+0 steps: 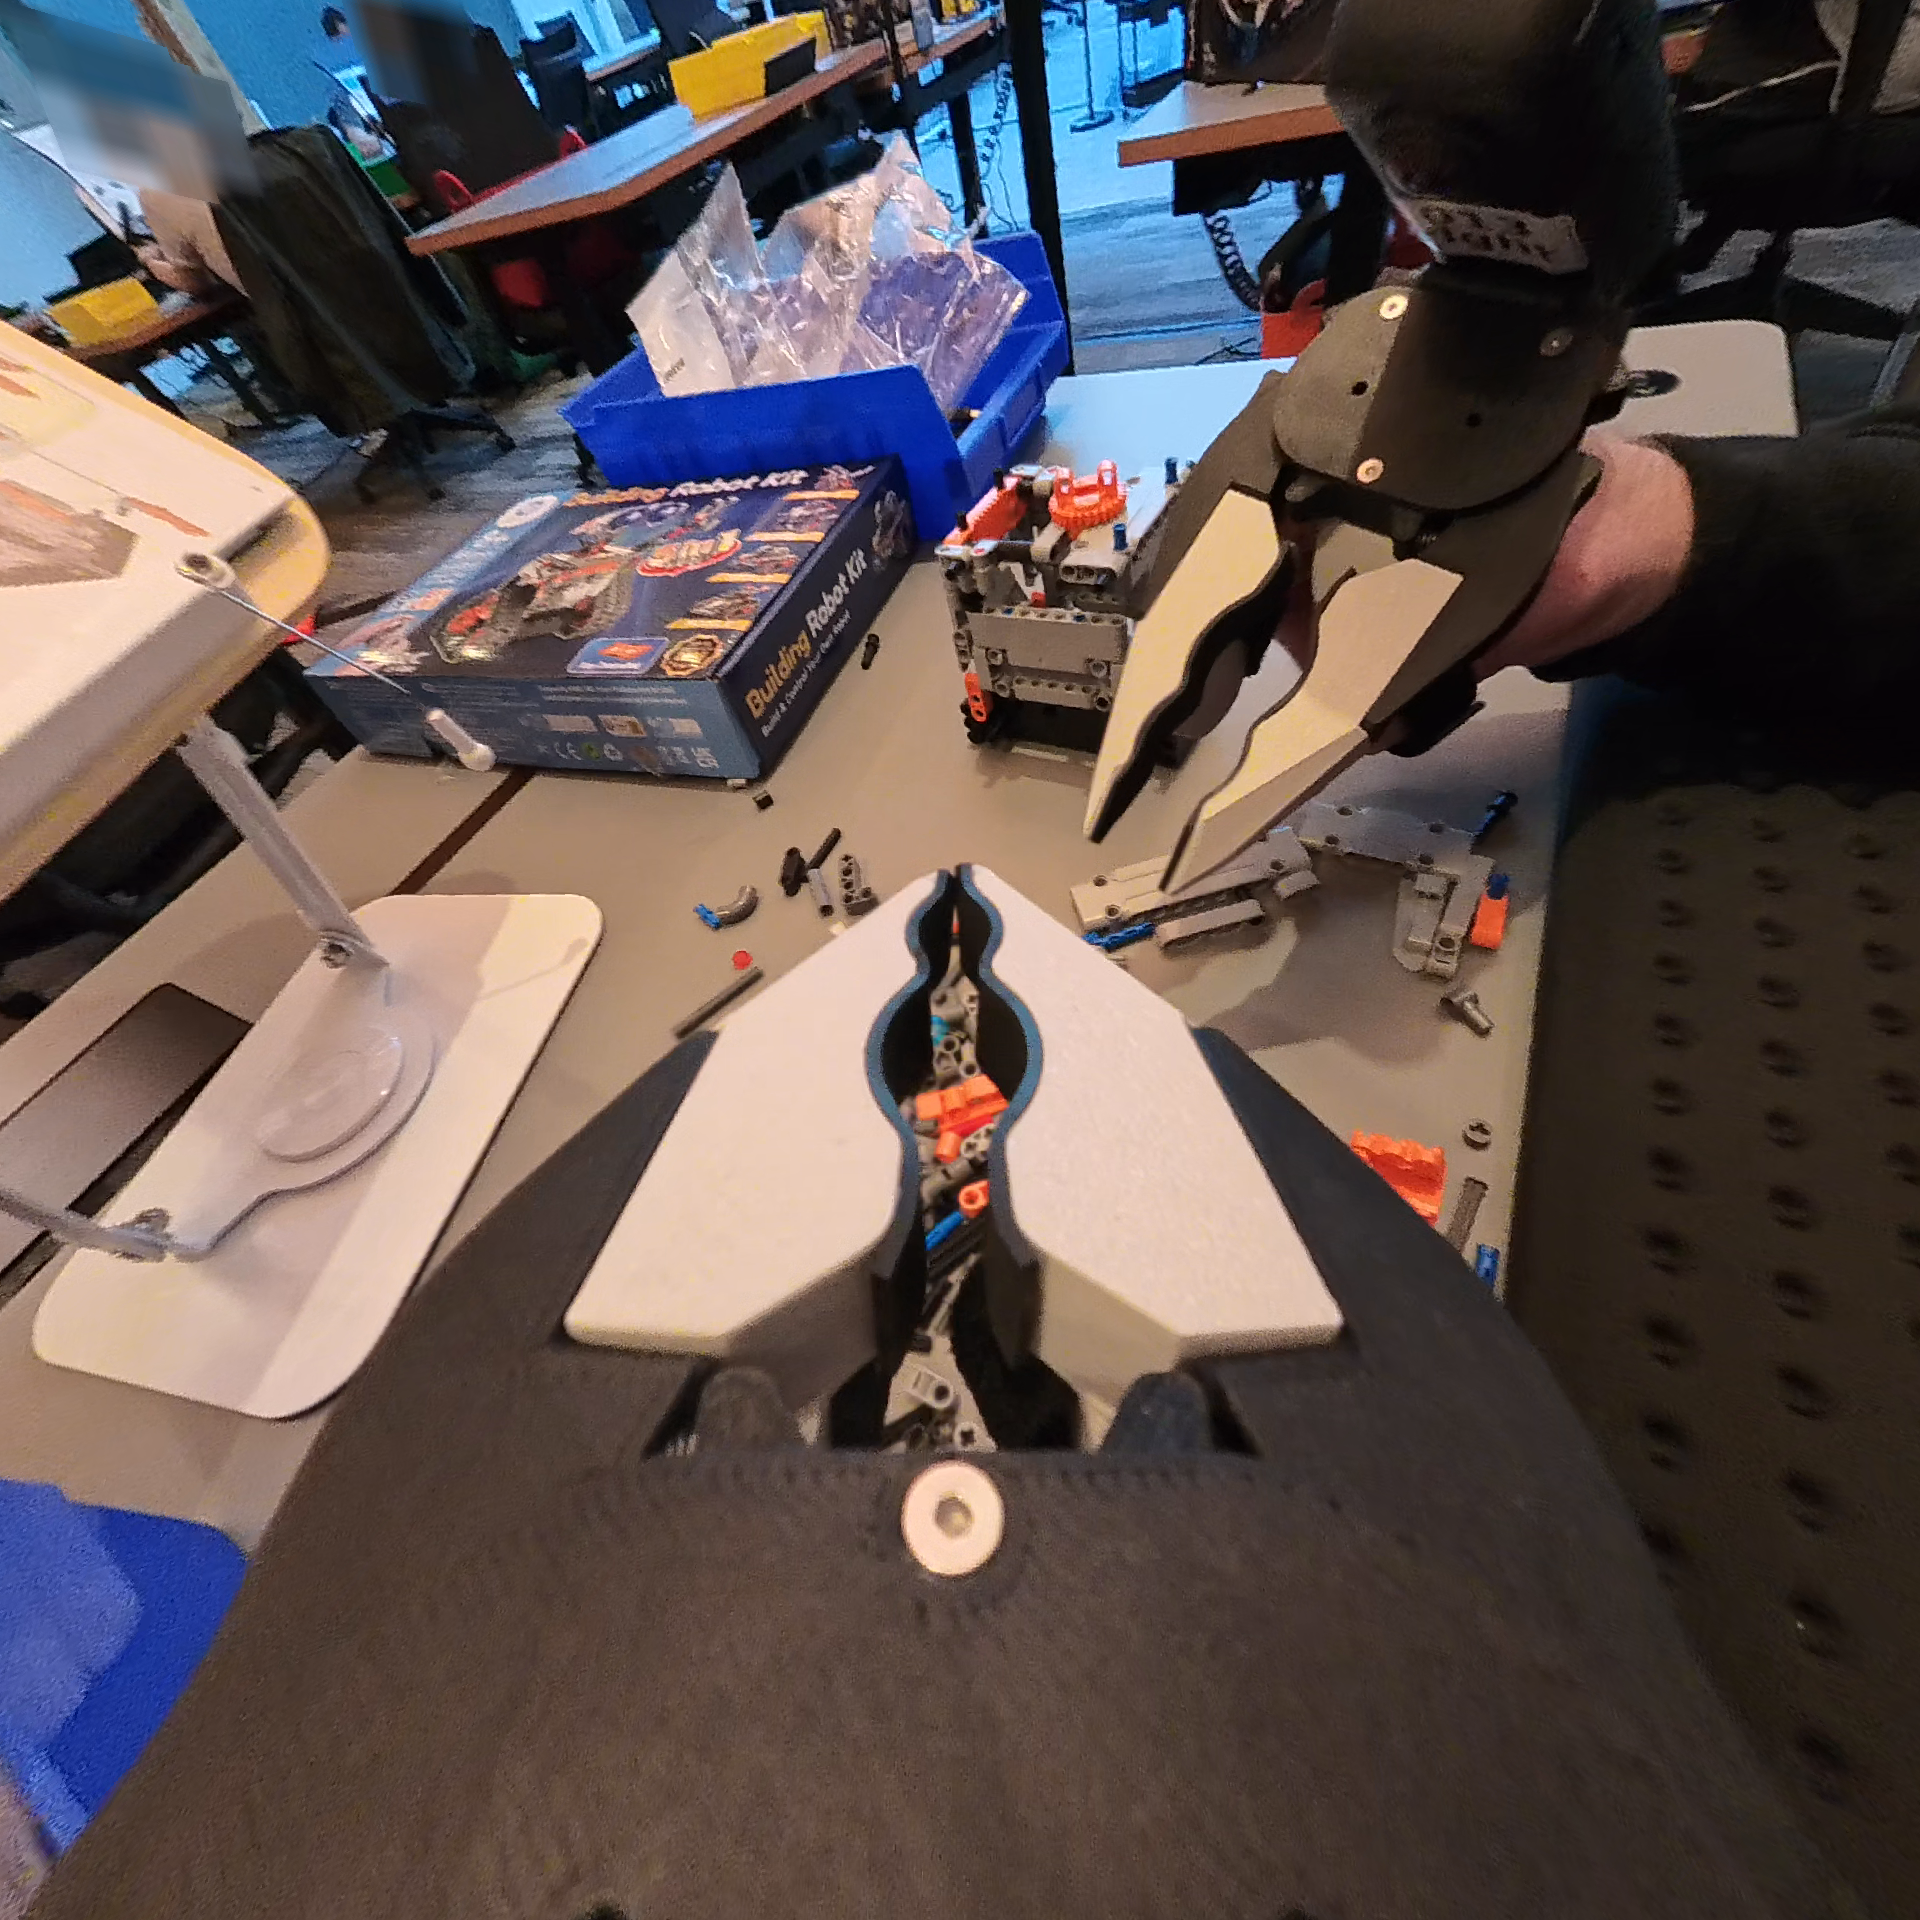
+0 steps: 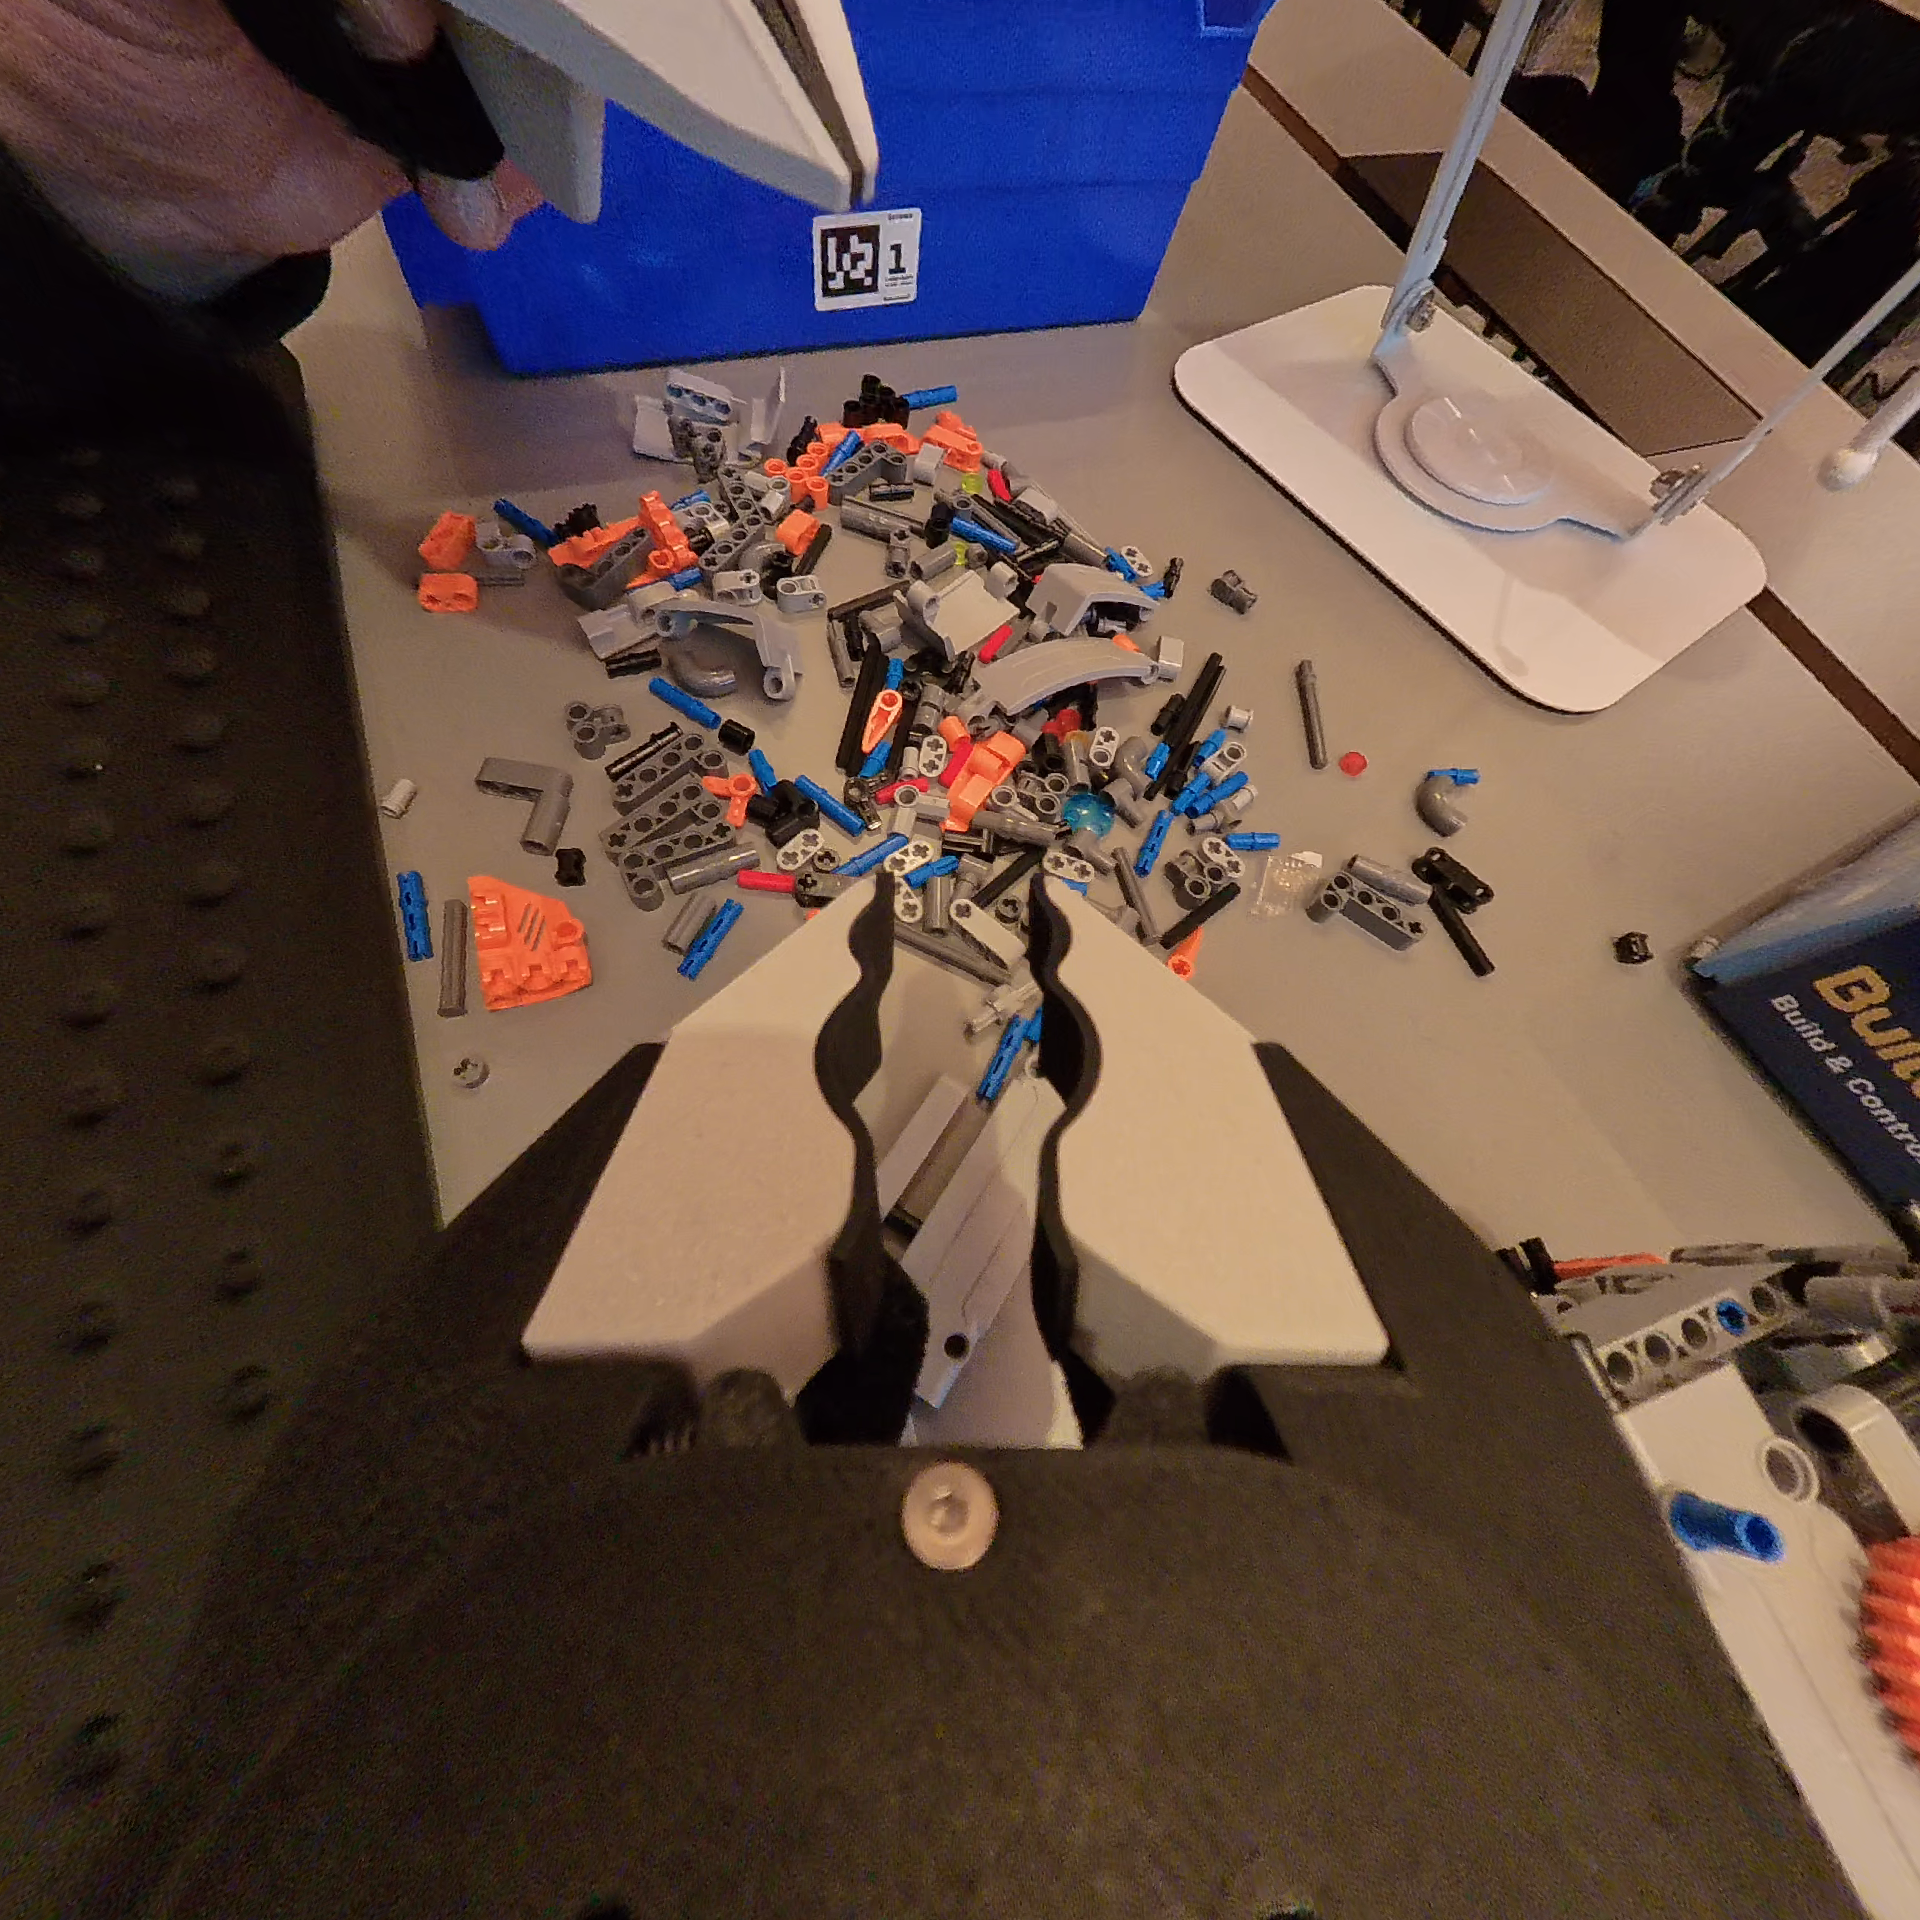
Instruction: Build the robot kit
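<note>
Right now the right claw point(image 2: 961, 899) is spread over a flat light grey plastic piece point(image 2: 961, 1226) on the grey worktop point(image 2: 1455, 1039), while the left claw point(image 1: 956, 883) is pressed together, so go slowly.

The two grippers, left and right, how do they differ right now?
The left gripper has its jaws closed, tips meeting with nothing between them, while the right gripper stands open. The left gripper hovers above the pile of small building pieces; the right gripper points down at a light grey beam assembly lying flat on the table. Both have pale grey fingers with wavy dark inner edges on black bodies.
</note>
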A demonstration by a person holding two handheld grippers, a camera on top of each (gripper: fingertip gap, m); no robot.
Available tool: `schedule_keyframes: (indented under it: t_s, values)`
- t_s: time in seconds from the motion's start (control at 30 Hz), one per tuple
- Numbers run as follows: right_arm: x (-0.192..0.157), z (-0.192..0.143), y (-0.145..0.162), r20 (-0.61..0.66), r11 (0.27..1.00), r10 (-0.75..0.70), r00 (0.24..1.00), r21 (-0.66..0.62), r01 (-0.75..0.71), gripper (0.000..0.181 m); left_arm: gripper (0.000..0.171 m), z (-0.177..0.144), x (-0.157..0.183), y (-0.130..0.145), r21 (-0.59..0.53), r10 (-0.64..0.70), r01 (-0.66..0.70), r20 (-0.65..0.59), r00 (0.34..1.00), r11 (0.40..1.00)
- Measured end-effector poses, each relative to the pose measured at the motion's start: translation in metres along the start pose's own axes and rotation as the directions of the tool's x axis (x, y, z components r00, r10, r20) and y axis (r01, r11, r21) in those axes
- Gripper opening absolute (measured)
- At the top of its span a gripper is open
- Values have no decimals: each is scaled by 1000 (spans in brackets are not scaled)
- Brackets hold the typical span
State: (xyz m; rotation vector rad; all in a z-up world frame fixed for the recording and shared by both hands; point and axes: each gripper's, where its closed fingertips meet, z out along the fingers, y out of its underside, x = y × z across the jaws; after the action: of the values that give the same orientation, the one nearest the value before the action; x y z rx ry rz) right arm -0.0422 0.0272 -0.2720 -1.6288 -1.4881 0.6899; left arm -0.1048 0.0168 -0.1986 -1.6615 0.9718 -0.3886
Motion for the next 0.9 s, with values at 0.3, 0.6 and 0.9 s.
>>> schedule_keyframes:
  t_s: [0.3,0.6,0.9]
  values:
    - [-6,13,-8,-9,997,-32,999,-64,31,25,0,-41,-43,-19,66,-12,-5,262,965,998]
    - [-15,62,-18,65,976,-13,998,-214,27,21,0,-66,-57,-29,142,-55,8,331,942,990]
    - [-4,121,-20,94,949,-6,996,-314,35,10,0,-72,-54,-31,175,-76,24,300,951,984]
